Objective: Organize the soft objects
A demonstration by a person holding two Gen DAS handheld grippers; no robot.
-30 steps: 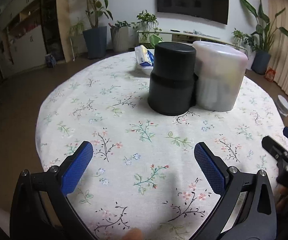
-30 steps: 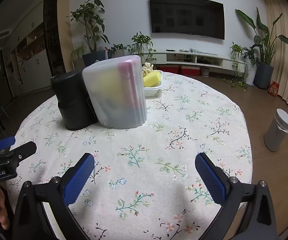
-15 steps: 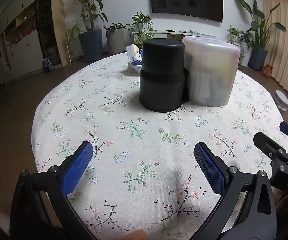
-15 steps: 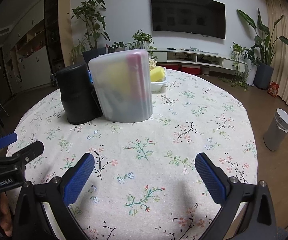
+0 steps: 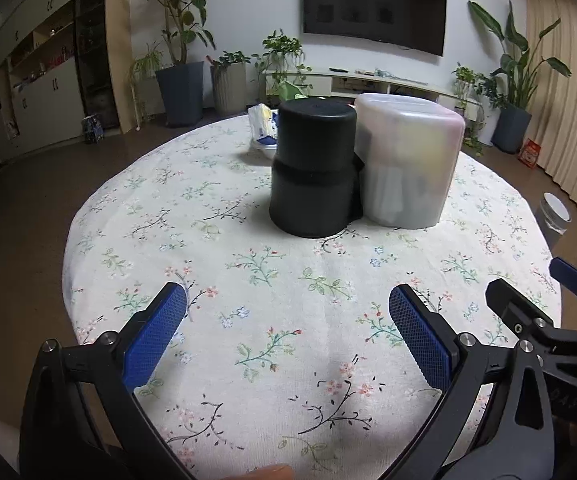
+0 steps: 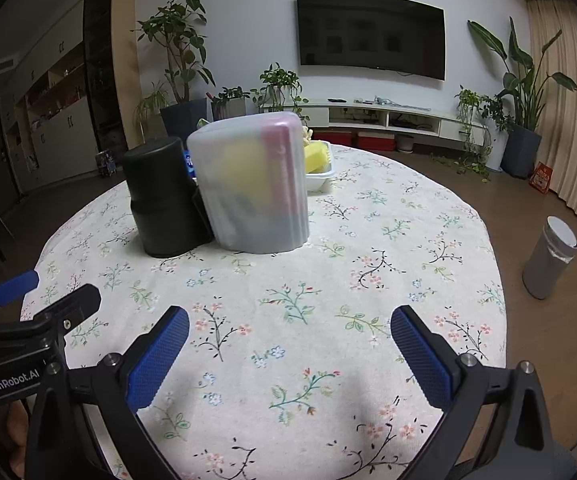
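Observation:
A black round container (image 5: 312, 168) (image 6: 164, 196) stands upside down near the table's middle. A translucent lidded bin (image 5: 408, 164) (image 6: 254, 184) with yellow and pink soft things inside stands touching it. A white tray with a yellow sponge (image 6: 318, 158) sits behind them; a blue-and-white packet (image 5: 263, 127) shows there too. My left gripper (image 5: 286, 312) is open and empty above the near table. My right gripper (image 6: 288, 332) is open and empty beside it, also seen in the left wrist view (image 5: 536, 300).
The round table has a floral cloth (image 5: 280, 280) (image 6: 368, 240). A grey bin (image 6: 550, 262) stands on the floor to the right. Potted plants and a TV unit line the far wall.
Both grippers have drawn back and risen slightly, so the containers look farther away. Both stay open and empty.

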